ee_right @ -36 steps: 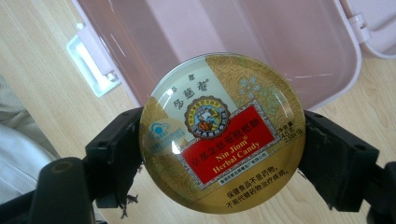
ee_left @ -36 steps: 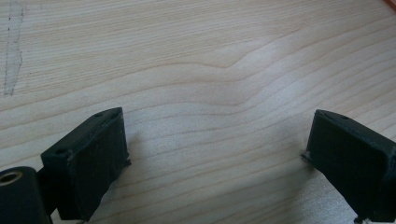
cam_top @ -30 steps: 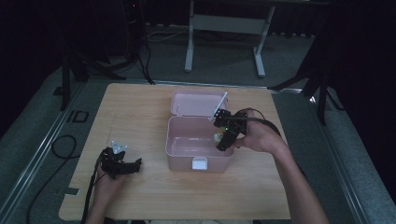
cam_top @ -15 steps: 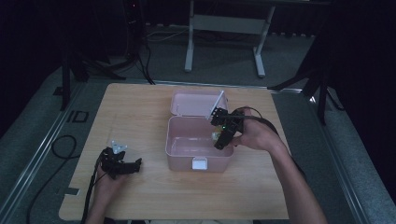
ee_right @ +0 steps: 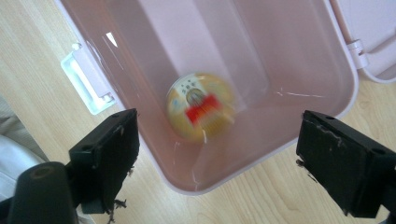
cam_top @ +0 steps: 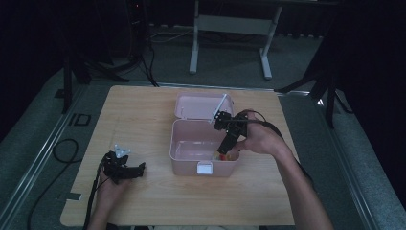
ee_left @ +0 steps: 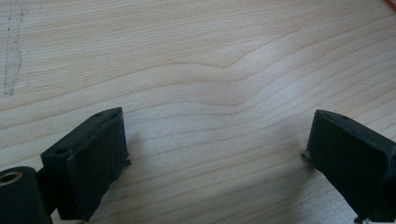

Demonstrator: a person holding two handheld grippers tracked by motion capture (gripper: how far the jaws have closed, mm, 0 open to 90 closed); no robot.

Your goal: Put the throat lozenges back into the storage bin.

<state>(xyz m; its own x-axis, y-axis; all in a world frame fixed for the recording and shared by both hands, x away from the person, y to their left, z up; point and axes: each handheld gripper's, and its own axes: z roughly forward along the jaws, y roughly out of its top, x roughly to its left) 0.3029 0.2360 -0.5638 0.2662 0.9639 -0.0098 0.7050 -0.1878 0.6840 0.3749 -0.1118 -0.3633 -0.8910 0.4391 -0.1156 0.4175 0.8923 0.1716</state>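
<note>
An open pink box (cam_top: pixel 186 164) stands mid-table with its lid (cam_top: pixel 198 104) tipped back. My right gripper (cam_top: pixel 226 146) points down over the box's front right corner. Its jaws have just been opening and now stand wide, with nothing pressed between them. Below them a round yellow item with a red label (ee_right: pixel 201 106) lies blurred against the box's inner wall (ee_right: pixel 289 60), and shows as a yellow spot (cam_top: pixel 225 155) from above. In its own view the right gripper (ee_right: pixel 218 140) frames the item without touching it. My left gripper (cam_top: pixel 139 170) rests open on the bare wood (ee_left: pixel 217 135).
The wooden table (cam_top: pixel 143 120) has free room all around the box. A white latch (cam_top: pixel 204 167) sits on the box's front wall, also visible as the latch (ee_right: pixel 88 79) by my right gripper's left jaw. Cables and metal stand legs (cam_top: pixel 230 43) lie beyond the far edge.
The right gripper's jaws have spread apart and let go of the yellow item, which now lies inside the box. Both hands have kept their places.
</note>
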